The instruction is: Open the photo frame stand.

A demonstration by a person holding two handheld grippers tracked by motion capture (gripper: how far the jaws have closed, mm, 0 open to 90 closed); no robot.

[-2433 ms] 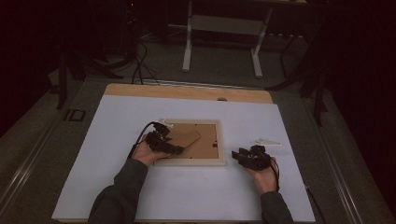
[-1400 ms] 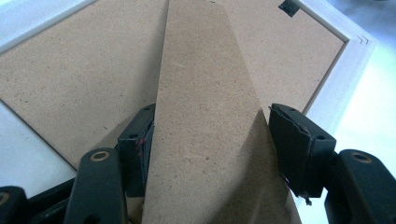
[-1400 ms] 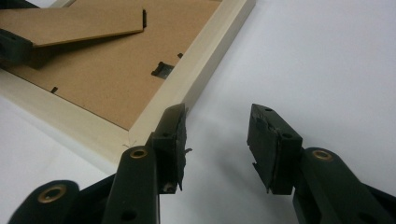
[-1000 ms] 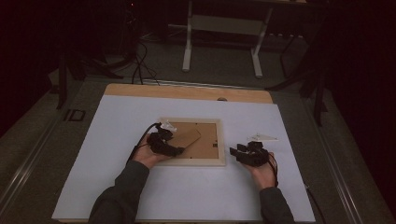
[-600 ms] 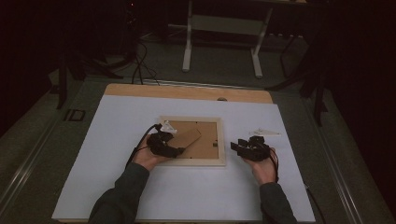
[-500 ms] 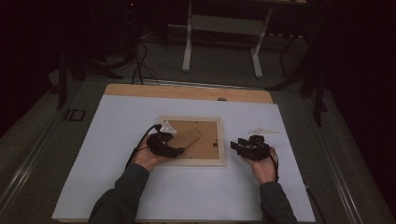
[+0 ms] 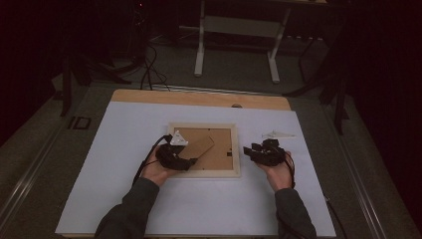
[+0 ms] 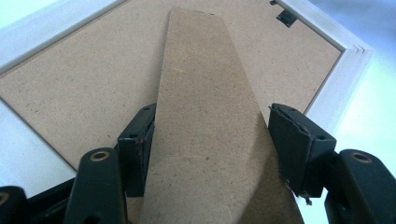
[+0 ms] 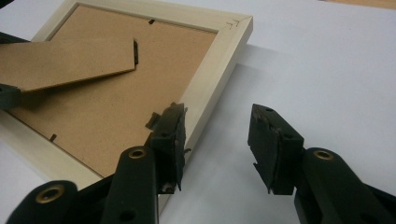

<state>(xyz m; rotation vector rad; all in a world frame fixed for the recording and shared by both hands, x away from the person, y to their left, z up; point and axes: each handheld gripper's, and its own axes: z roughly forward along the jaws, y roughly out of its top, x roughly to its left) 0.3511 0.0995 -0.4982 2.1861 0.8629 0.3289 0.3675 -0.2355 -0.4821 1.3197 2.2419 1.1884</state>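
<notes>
1. Centrally on the white table cover (image 7: pixel 124 199) lay a picture frame (image 7: pixel 204 173), face down, its pale wooden border squared around a brown fibreboard backing (image 8: pixel 79 88).
2. From that backing rose the easel stand (image 8: pixel 205 116), a long tapering strip of the same matte, speckled board, hinged near the middle of the back and lifted at its free end.
3. Around the strip's wide end sat the left gripper (image 8: pixel 208 140); one pad touched or nearly touched one edge, while a sliver of gap showed at the other, so whether it truly pinched the strip could not be told.
4. At the frame's right side, the right gripper (image 9: pixel 217 140) stood released, one black jaw over the wooden border (image 9: pixel 212 79) and the other over bare cover, nothing pressed between them.
5. Small dark turn-clips (image 9: pixel 152 21) dotted the inner rim of the backing, and a mitred corner joint showed in the wood.
6. Judged from this, the stand could crease or tear at its thin hinge if pulled too steeply, since fibreboard bends poorly.
7. The light frame could also skid on the smooth cover if the right gripper failed to brace it.
8. Beyond the frame lay a small clear piece (image 7: pixel 277 134), too faint to identify.
</notes>
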